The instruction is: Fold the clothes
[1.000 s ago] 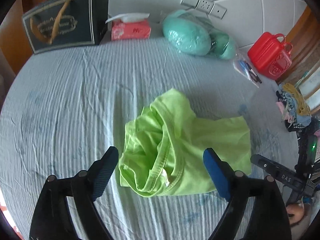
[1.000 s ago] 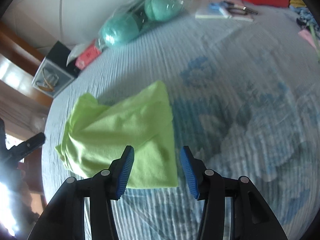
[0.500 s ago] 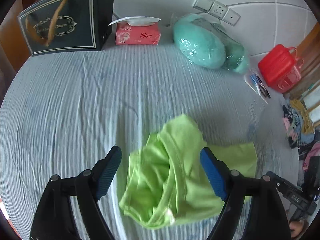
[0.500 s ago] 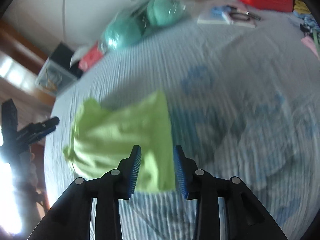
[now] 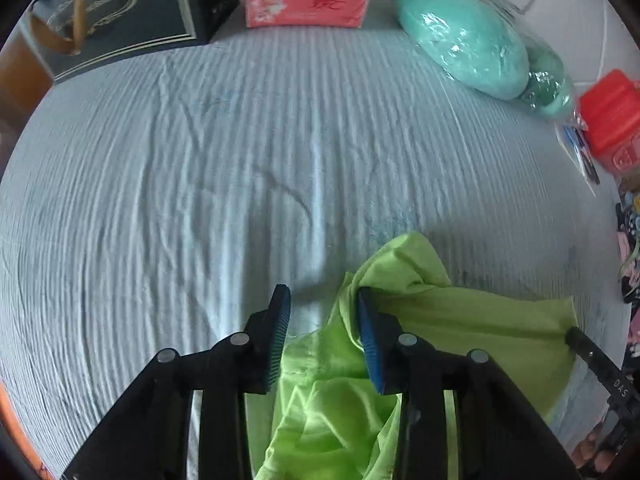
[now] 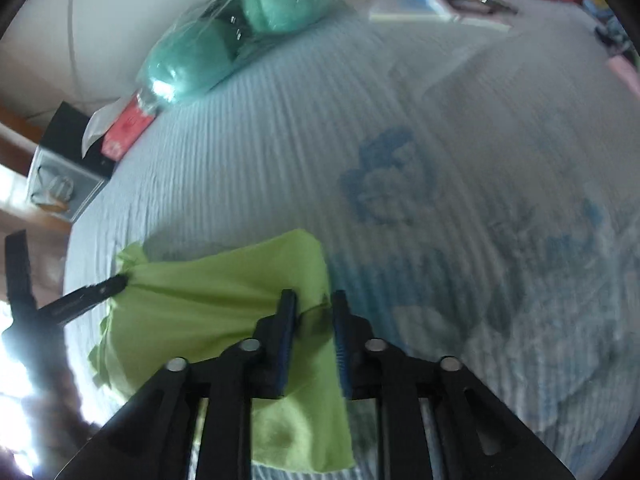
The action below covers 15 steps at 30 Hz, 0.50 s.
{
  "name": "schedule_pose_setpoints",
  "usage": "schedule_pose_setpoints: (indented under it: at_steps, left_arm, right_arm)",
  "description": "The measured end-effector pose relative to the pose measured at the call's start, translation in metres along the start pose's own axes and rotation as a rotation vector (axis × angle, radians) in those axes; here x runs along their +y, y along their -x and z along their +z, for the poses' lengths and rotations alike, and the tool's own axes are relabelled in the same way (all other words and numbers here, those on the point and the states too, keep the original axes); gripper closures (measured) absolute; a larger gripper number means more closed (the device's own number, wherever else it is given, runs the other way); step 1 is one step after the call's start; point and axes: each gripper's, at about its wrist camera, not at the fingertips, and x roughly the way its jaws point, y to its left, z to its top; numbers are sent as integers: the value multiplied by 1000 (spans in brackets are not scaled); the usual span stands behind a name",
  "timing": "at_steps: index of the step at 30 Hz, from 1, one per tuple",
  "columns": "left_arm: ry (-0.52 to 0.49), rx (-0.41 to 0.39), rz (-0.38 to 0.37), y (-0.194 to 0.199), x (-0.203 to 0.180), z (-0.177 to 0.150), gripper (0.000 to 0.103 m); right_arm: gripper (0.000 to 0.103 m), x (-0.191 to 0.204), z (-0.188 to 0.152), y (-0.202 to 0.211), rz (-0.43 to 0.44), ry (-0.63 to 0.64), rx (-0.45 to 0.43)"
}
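Note:
A lime green shirt (image 5: 460, 320) lies crumpled on the pale blue striped bed sheet (image 5: 200, 180). My left gripper (image 5: 322, 300) points down over its left end. Its jaws are closing, with loose folds of the shirt in the gap and sheet still showing between the tips; the right pad touches the cloth. In the right wrist view the shirt (image 6: 208, 300) spreads leftward. My right gripper (image 6: 314, 300) is at its right edge, its jaws closing with a ridge of cloth filling the narrow gap. The left gripper's fingertip (image 6: 116, 280) digs into the far corner.
Along the wall stand a dark gift bag (image 5: 108, 12), a pink tissue pack (image 5: 308, 0) and a teal bundle in clear plastic (image 5: 460, 48). A red case (image 5: 612, 116) and a bag of pens (image 5: 580, 152) sit at the right, with piled clothes (image 5: 628, 240) beyond.
Both grippers have come down and forward onto the shirt. The left jaws narrowed sharply from wide open. The right jaws narrowed around the shirt's right edge, and the cloth has bunched.

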Motion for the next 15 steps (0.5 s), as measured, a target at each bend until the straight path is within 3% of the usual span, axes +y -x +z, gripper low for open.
schedule_pose_setpoints:
  at_steps: [3, 5, 7, 8, 11, 12, 13, 14, 15]
  left_arm:
    - [12, -56, -53, 35, 0, -11, 68]
    - [-18, -97, -78, 57, -5, -24, 61]
    - [-65, -141, -95, 75, -15, -43, 36]
    - [-90, -163, -102, 83, -21, -54, 33]
    - [-177, -188, -71, 84, -39, -79, 32]
    - [-201, -184, -43, 80, -44, -85, 34]
    - [-215, -168, -28, 74, -48, -89, 47]
    - [-217, -137, -20, 64, -51, -93, 55]
    - [-209, -111, -11, 56, -48, -95, 62]
  right_arm:
    - [66, -1, -6, 26, 57, -20, -70]
    - [61, 3, -14, 38, 98, 15, -88]
    - [60, 8, -26, 47, 123, 74, -90]
    - [60, 10, -32, 49, 133, 93, -92]
    - [60, 15, -44, 43, 155, 125, -75]
    - [69, 17, -48, 38, 160, 133, -55]
    - [79, 19, -49, 34, 164, 142, -41]
    - [94, 21, -50, 32, 166, 152, -30]
    - [98, 25, -52, 29, 173, 164, -23]
